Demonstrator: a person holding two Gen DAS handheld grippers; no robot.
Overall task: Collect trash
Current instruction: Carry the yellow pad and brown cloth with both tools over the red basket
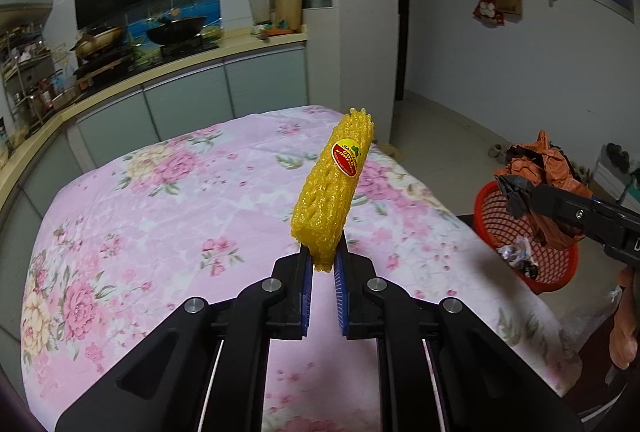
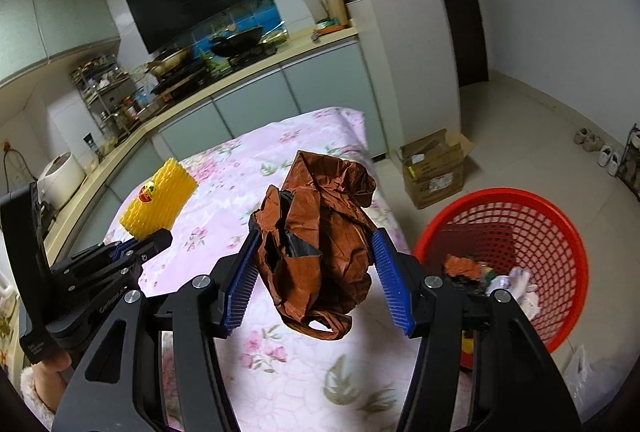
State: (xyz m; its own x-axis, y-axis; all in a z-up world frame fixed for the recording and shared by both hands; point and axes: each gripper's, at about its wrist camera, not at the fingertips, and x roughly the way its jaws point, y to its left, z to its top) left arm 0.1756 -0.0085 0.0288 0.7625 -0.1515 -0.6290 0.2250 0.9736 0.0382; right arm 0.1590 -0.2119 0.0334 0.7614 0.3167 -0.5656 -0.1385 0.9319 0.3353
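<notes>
Yellow foam netting (image 1: pixel 334 188) stands pinched in the left gripper (image 1: pixel 323 264) above the floral tablecloth (image 1: pixel 160 216); the right gripper (image 2: pixel 316 260) clamps a crumpled orange bag (image 2: pixel 320 224), perhaps wrapping black plastic, beside the red basket (image 2: pixel 552 232) past the cloth's edge.

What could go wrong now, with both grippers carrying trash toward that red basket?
The yellow foam fruit net is pinched only at its bottom edge by the left gripper, so it might slip out. The crumpled orange plastic bag in the right gripper dangles a loop that might snag the red basket rim.
</notes>
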